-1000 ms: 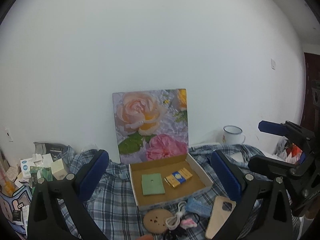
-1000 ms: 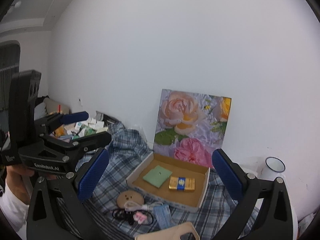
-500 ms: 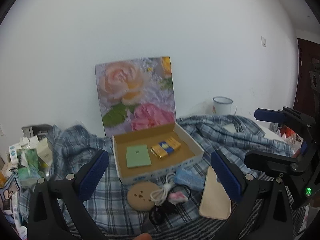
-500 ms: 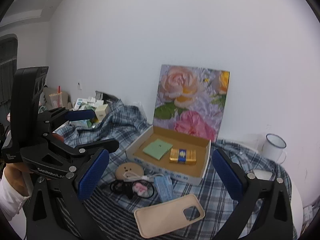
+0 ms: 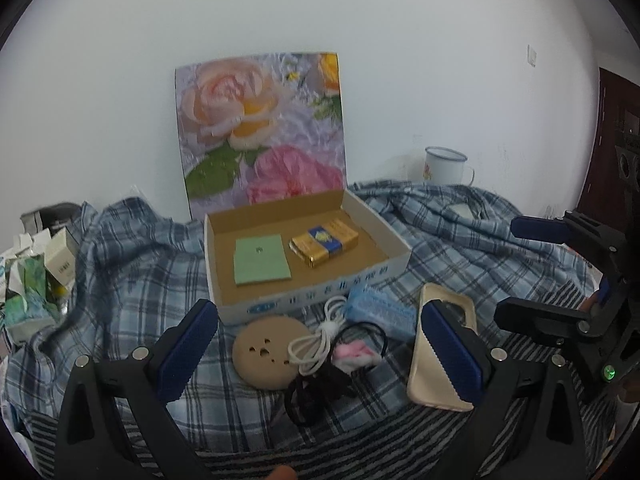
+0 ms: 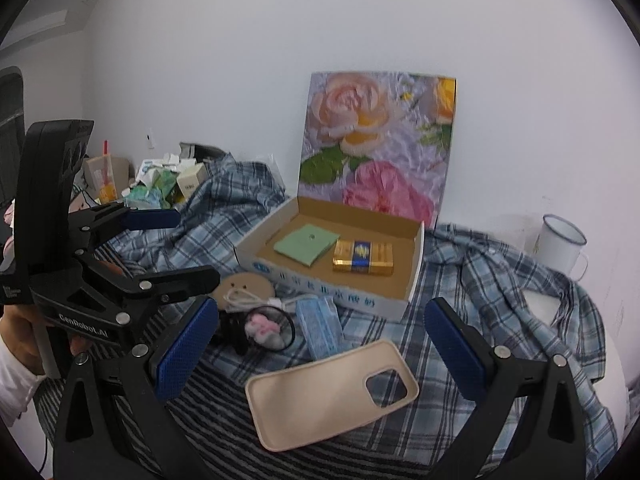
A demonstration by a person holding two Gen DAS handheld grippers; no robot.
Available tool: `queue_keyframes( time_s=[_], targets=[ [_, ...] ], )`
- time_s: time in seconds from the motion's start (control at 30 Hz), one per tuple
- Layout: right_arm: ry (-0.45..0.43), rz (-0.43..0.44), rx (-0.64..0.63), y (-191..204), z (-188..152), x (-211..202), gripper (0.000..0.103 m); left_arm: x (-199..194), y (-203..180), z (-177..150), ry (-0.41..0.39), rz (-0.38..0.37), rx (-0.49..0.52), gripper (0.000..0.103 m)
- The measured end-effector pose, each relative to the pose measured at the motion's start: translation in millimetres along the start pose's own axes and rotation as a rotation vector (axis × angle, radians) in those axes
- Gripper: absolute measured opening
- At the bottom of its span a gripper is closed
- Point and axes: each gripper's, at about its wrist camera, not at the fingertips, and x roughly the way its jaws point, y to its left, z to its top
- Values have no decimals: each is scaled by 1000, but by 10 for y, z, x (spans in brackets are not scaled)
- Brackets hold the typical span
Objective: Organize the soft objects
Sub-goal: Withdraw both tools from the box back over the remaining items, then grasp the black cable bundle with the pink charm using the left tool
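Left gripper (image 5: 318,350) lower and closer over items in front of cardboard box (image 5: 394,242); tan disc (image 5: 269,352), white cable (image 5: 320,340), beige phone case (image 5: 434,350) fill more of its view. Right gripper (image 6: 322,354) also dropped in, phone case now between its wide-apart fingers. Left gripper has drifted toward disc, probably; fisheye makes that hard to judge.
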Motion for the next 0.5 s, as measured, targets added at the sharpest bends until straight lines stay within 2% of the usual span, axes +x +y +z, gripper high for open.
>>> queue_keyframes(
  time_s=[0.17,0.33,0.5],
  targets=[
    [42,4,9,-65,-138,106,103,155,26,-148,38,5,12,103],
    [76,5,16,-119,-259,215,103,326,2,-295,93,-20,38,103],
    [111,17,22,-143,-344,340,103,440,29,-362,143,-62,23,103]
  ],
)
